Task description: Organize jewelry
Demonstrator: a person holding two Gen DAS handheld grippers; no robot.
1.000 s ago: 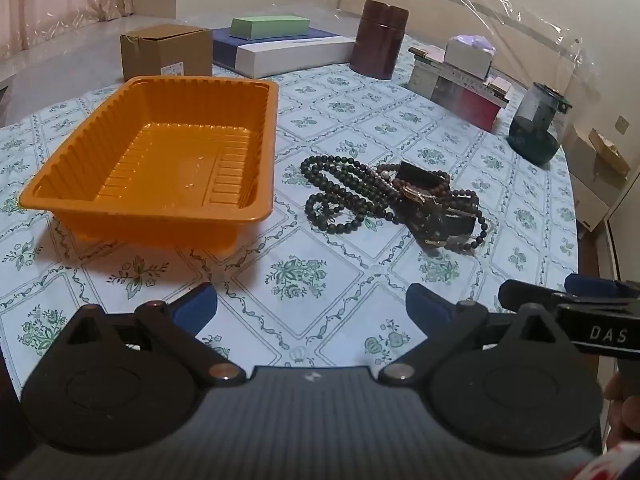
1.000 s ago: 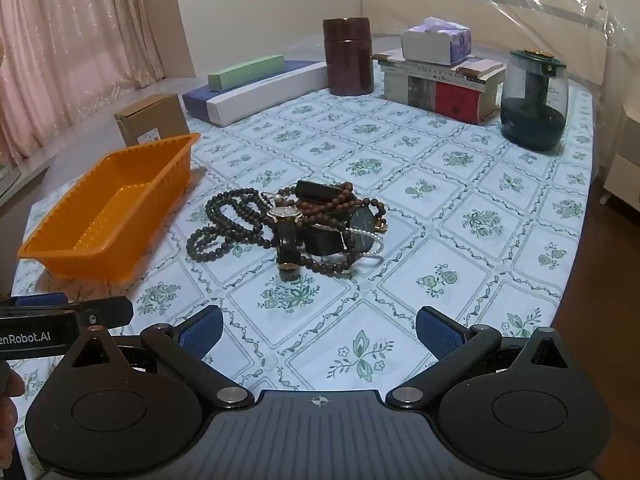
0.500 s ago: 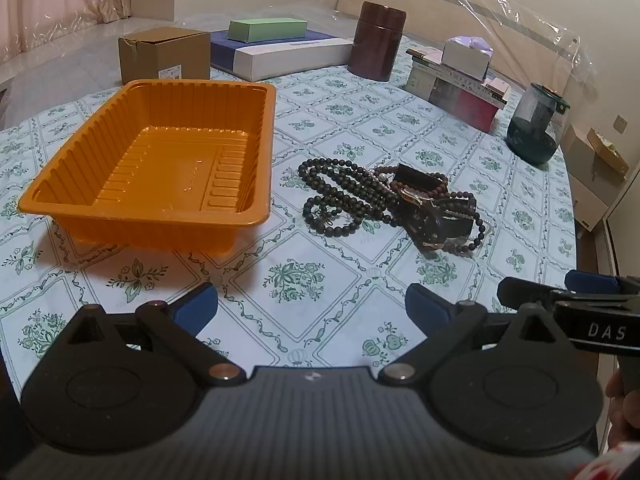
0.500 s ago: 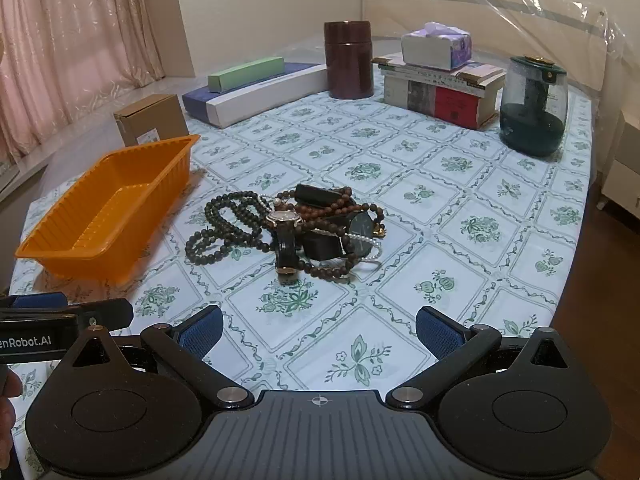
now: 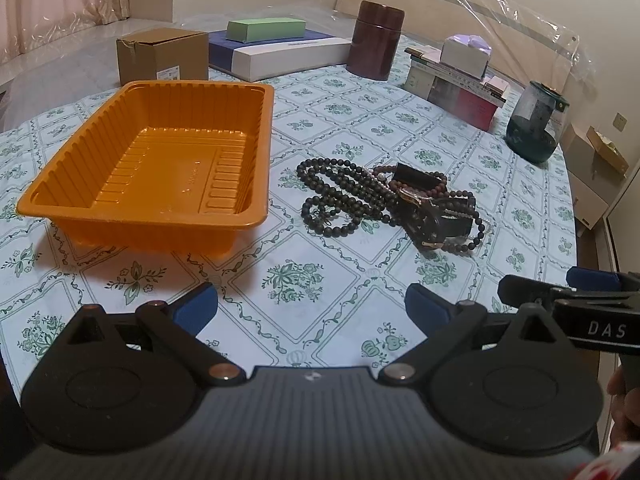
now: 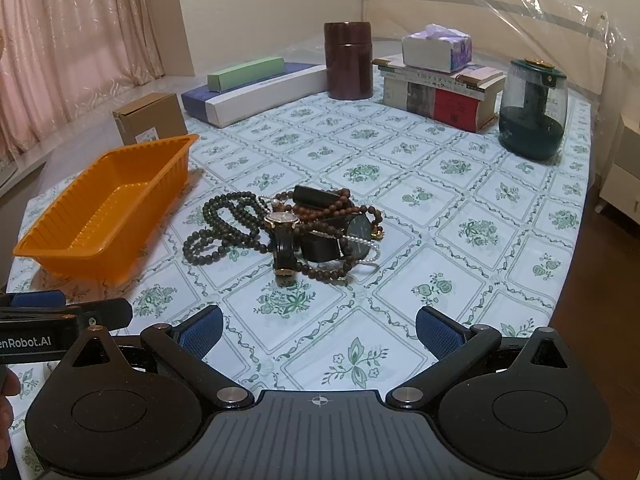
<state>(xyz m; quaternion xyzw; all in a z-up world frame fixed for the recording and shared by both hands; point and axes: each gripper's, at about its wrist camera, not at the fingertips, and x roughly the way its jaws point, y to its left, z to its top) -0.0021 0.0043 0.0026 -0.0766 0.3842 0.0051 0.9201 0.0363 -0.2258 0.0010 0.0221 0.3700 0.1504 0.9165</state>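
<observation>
**Jewelry heap lies ahead of both open grippers**

The jewelry pile (image 6: 288,228) sits on the table (image 6: 460,208), dead ahead of the right gripper (image 6: 318,330), fingers apart. It lies forward-right of the left gripper (image 5: 310,306), likewise spread. The pile's long axis runs toward the empty orange tray (image 5: 160,160) beside it.

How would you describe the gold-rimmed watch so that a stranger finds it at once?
Find the orange tray, then the jewelry pile beside it. The watch lies on the pile's near side: the only pale dial with a gold rim, on a black strap.
</observation>
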